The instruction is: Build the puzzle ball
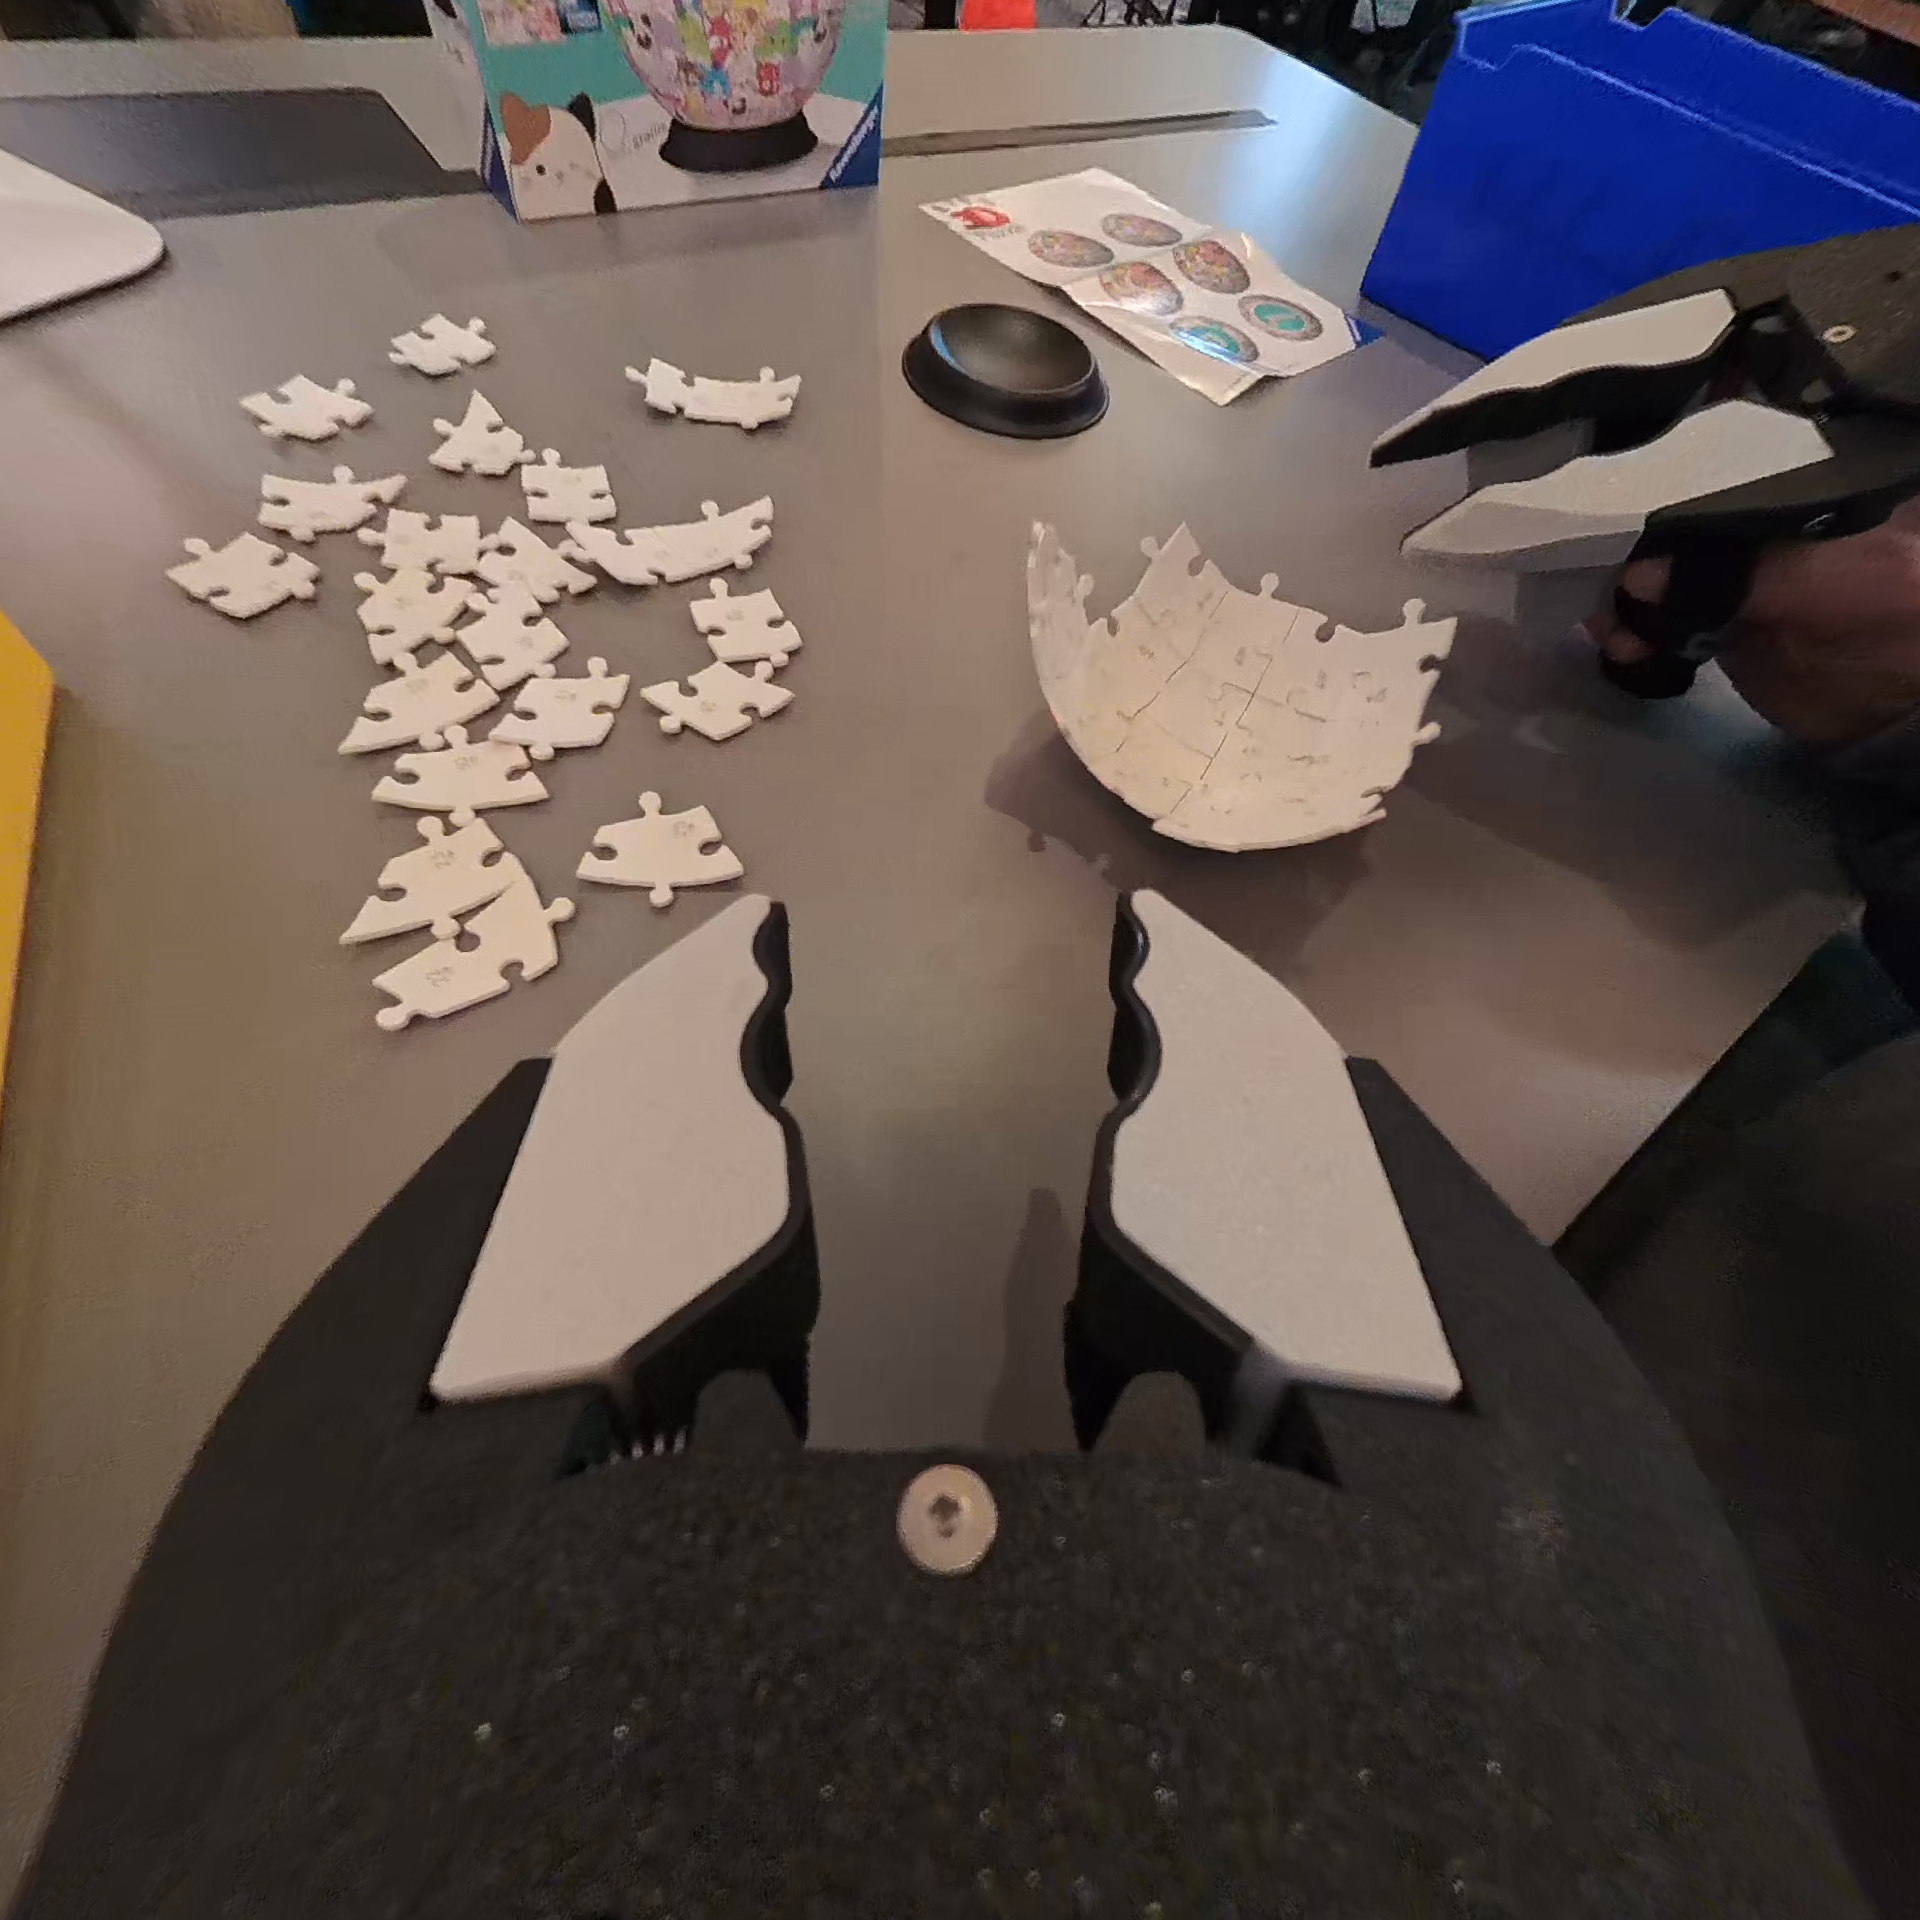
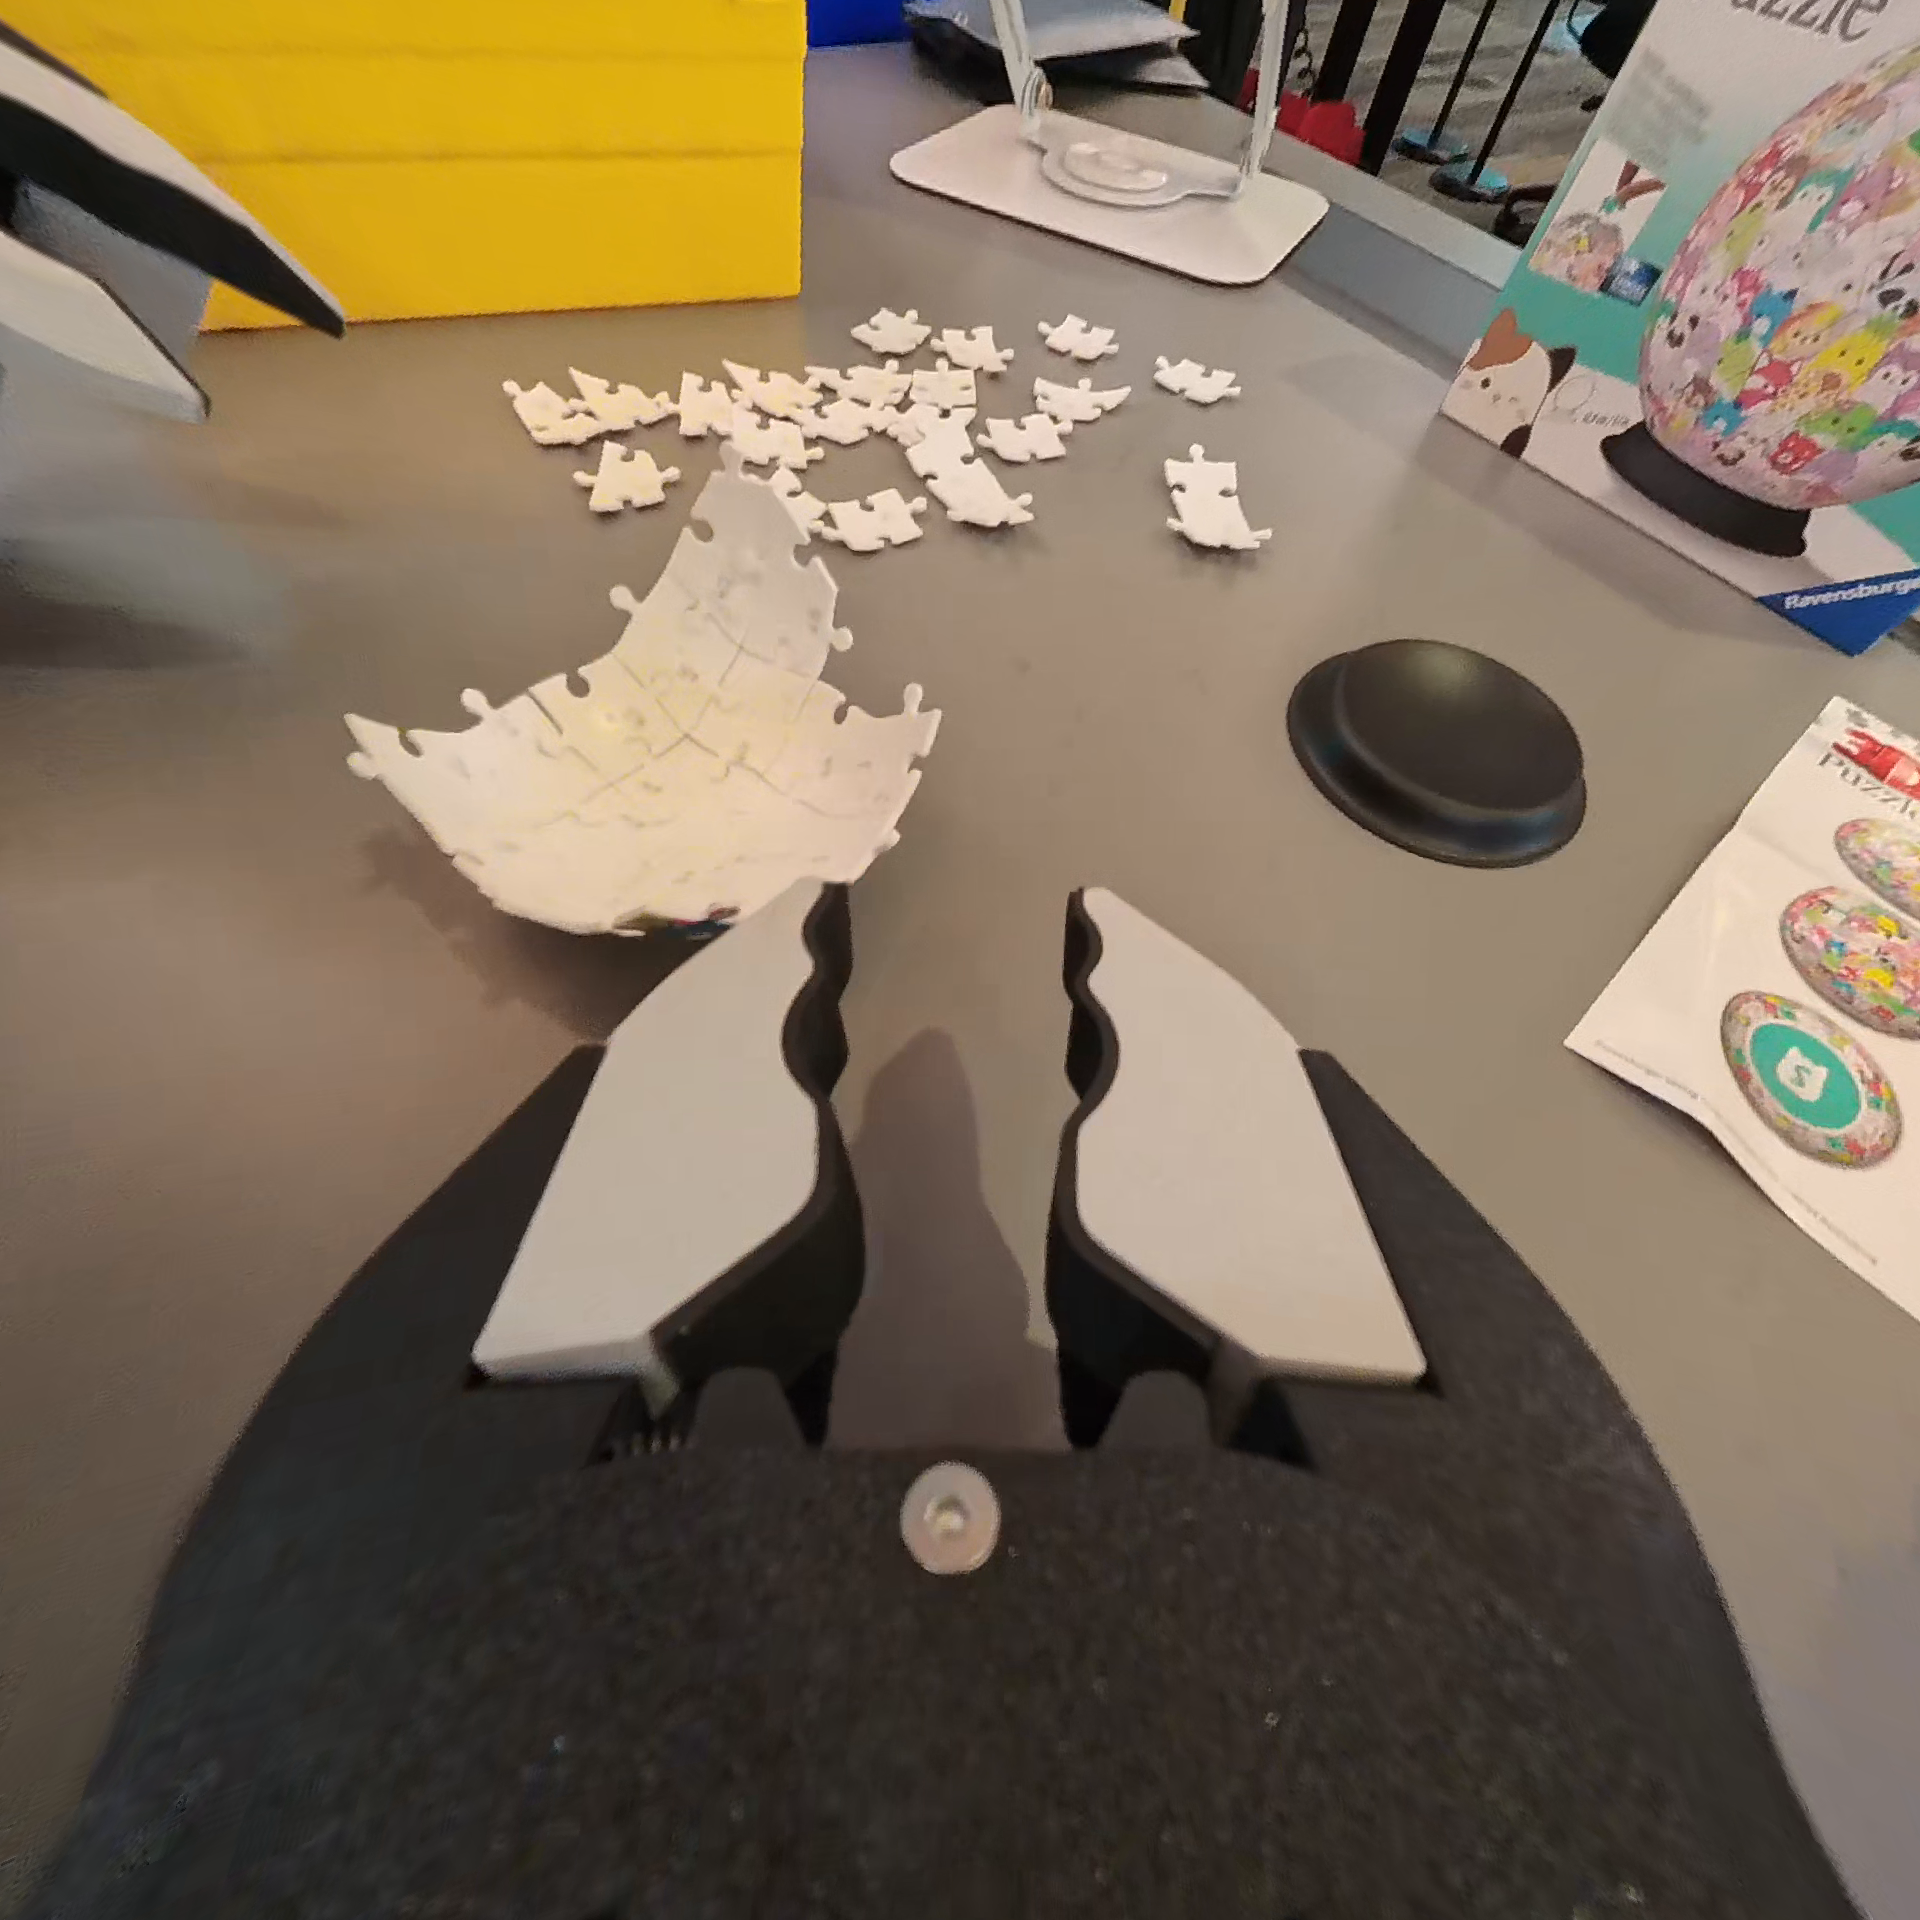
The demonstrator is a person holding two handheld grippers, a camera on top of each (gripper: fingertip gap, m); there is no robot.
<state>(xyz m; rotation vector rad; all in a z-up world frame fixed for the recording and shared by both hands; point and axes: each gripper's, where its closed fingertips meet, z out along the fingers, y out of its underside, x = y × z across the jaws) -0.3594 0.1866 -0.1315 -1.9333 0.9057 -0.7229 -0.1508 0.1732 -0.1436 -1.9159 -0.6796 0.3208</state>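
Loose pieces (image 1: 499, 644) lay ahead-left of the left gripper (image 1: 948, 914), the half-built shell (image 2: 644, 758) just beside the right gripper (image 2: 956, 904); both gaped empty.

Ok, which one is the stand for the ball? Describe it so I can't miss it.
On the grey table, look between the puzzle box at the far edge and the half-built white shell. The stand sits there, beside the leaflet. It is the only black thing lying there: a low round dish, hollow on top.

Each tool (image 1: 948, 914) has grey-faced black fingers and a silver screw (image 1: 947, 1523).
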